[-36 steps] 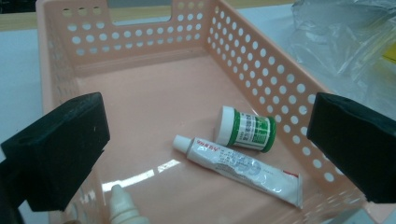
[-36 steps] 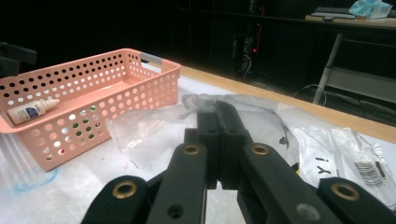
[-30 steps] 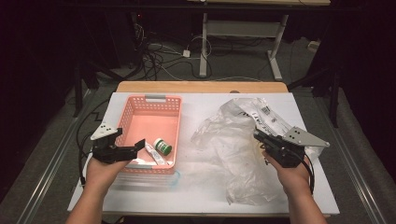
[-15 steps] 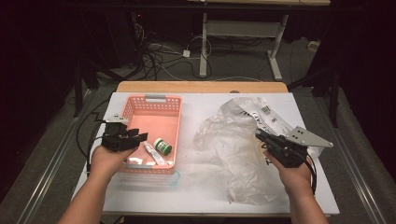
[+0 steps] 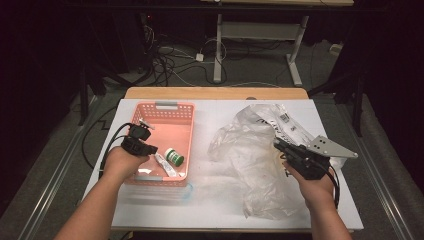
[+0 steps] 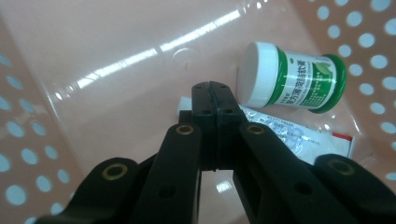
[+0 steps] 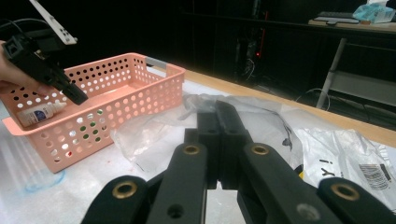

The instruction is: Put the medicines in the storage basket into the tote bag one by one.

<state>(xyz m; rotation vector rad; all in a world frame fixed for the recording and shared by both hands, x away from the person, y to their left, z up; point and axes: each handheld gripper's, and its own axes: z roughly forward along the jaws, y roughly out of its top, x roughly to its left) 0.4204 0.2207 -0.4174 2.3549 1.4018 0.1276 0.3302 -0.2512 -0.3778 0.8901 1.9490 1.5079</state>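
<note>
A pink perforated basket stands on the left of the white table. In it lie a green-and-white pill bottle and a flat white sachet. My left gripper reaches over the basket's left rim with its tip just above the sachet. Its jaws have just been closing and are shut with nothing between them. My right gripper is shut and empty over a crumpled clear plastic bag. The left gripper also appears in the right gripper view.
A second bag with a printed label lies at the back right. The table's far edge is a wooden strip. A faint blue ring marks the table in front of the basket. Cables and a desk frame lie beyond on the floor.
The left hand moved away from the person and over the basket's left rim. Its jaws went from wide open to shut. The right hand and the bags stayed still.
</note>
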